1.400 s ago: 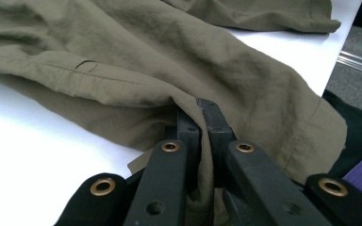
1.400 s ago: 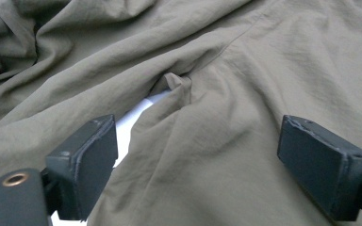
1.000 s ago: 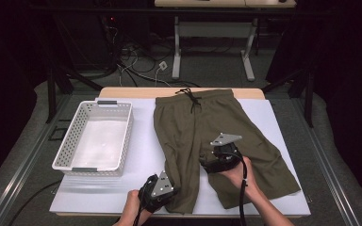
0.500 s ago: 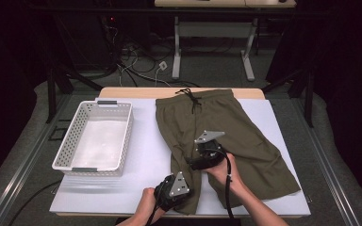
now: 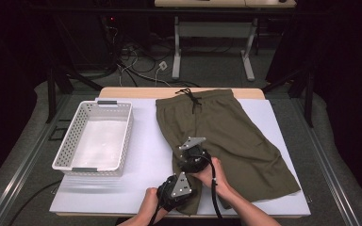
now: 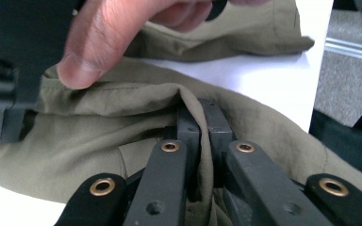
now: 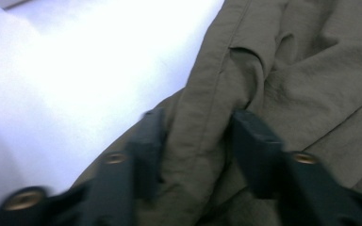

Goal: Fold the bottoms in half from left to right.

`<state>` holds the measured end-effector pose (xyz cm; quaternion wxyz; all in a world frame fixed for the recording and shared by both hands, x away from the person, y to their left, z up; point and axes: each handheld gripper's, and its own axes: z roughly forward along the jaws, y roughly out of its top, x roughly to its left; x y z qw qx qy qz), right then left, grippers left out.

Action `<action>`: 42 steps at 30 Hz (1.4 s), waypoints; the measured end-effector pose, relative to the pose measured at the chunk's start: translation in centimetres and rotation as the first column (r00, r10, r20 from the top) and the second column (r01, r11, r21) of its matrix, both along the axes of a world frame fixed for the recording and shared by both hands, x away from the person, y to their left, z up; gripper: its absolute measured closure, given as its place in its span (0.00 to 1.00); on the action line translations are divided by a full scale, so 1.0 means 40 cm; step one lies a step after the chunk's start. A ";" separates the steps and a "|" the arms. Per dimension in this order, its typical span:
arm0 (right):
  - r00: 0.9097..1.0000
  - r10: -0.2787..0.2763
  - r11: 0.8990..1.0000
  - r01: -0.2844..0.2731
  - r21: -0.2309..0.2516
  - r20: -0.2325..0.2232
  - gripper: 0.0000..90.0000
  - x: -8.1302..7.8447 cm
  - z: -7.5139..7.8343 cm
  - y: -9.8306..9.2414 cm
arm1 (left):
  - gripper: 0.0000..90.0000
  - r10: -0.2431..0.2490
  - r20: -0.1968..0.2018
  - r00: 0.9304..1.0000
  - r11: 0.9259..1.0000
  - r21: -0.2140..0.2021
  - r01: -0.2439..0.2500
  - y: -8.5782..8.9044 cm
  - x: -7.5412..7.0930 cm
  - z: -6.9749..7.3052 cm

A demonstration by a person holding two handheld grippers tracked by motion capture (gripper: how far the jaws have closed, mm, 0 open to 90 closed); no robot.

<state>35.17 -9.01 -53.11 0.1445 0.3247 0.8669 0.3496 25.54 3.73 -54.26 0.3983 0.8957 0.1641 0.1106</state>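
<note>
The green shorts lay flat on the white table, with the waist and its string at the far end and the legs toward me. A white basket sat well apart, off to the left.

My left gripper was at the near end of the left leg. Its jaws were pinched tight on a fold of the cloth, which stood up between them like a little ridge.

My right gripper was a bit farther up the same side edge. Its jaws had just been closing. The thick edge seam ran right between them, one jaw on each side. They were narrow, but I could not tell if they had bitten down on the cloth yet.

I think the job was to grab this leg in two spots so I could fold it over. To do that well, I needed the right jaws to catch the whole seam, both layers, not just the top one. I needed to squeeze all the way before lifting. Then both hands should rise together, at the same speed, so the cloth stayed smooth and did not bunch. If I pulled too soon, the edge could slip out.
</note>
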 end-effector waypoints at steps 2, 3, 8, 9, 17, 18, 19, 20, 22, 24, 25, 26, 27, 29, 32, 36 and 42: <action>1.000 0.005 1.000 -0.005 -0.007 0.012 0.87 -0.004 0.000 -0.002 | 0.98 0.002 0.000 1.000 1.000 -0.012 -0.002 0.002 0.002 0.005; 1.000 0.005 1.000 -0.005 -0.010 0.015 0.92 -0.005 -0.001 -0.004 | 0.98 0.003 0.004 1.000 1.000 -0.022 -0.003 0.004 0.002 0.007; 0.999 -0.014 1.000 0.014 -0.004 0.039 0.97 -0.008 0.004 -0.011 | 0.90 -0.001 0.005 1.000 0.999 -0.047 0.001 0.015 0.004 0.023; 0.999 -0.018 1.000 0.018 -0.001 0.045 0.98 -0.009 0.007 -0.014 | 0.85 -0.005 -0.004 1.000 0.999 -0.054 0.005 0.017 0.003 0.027; 0.995 -0.060 0.997 0.056 0.044 0.074 0.97 -0.018 0.043 -0.061 | 0.34 -0.026 -0.013 1.000 0.999 -0.046 0.025 0.066 -0.016 0.064; 0.995 -0.063 0.997 0.060 0.049 0.078 0.97 -0.017 0.046 -0.068 | 0.30 -0.014 -0.007 1.000 0.999 -0.050 0.013 0.074 -0.016 0.067; 0.995 -0.070 0.996 0.066 0.052 0.077 0.97 -0.018 0.050 -0.074 | 0.26 -0.004 -0.006 1.000 0.999 -0.049 0.004 0.083 -0.013 0.070; 0.994 -0.075 0.996 0.071 0.056 0.080 0.97 -0.019 0.053 -0.080 | 0.24 -0.004 -0.013 1.000 0.999 -0.053 0.004 0.094 -0.009 0.073; 0.993 -0.083 0.995 0.078 0.067 0.085 0.97 -0.017 0.059 -0.093 | 0.18 0.010 -0.016 1.000 0.999 -0.053 -0.011 0.108 -0.002 0.075; 0.992 -0.091 0.994 0.085 0.072 0.087 0.97 -0.017 0.065 -0.103 | 0.16 0.020 -0.018 1.000 0.998 -0.055 -0.021 0.119 0.002 0.075; 0.992 -0.097 0.993 0.091 0.074 0.086 0.97 -0.017 0.068 -0.108 | 0.14 0.028 -0.026 0.999 0.998 -0.050 -0.029 0.127 0.005 0.075; 0.991 -0.098 0.992 0.091 0.082 0.087 0.97 -0.016 0.070 -0.115 | 0.12 0.032 -0.032 0.999 0.998 -0.048 -0.034 0.131 0.007 0.074; 0.992 -0.101 0.992 0.094 0.084 0.081 0.97 -0.017 0.072 -0.119 | 0.10 0.040 -0.035 0.999 0.998 -0.039 -0.042 0.138 0.009 0.071; 0.991 -0.105 0.991 0.098 0.088 0.079 0.97 -0.017 0.075 -0.129 | 0.10 0.054 -0.030 0.998 0.998 -0.023 -0.054 0.147 0.012 0.067; 0.991 -0.110 0.990 0.103 0.093 0.079 0.97 -0.015 0.079 -0.140 | 0.09 0.072 -0.042 0.997 0.997 0.002 -0.072 0.163 0.015 0.059; 0.989 -0.119 0.990 0.112 0.089 0.085 0.98 -0.013 0.084 -0.150 | 0.06 0.086 -0.043 0.995 0.996 0.009 -0.086 0.189 0.010 0.053; 0.984 -0.147 0.986 0.139 0.092 0.098 0.98 -0.013 0.095 -0.177 | 0.03 0.119 -0.044 0.992 0.993 0.021 -0.118 0.227 0.010 0.041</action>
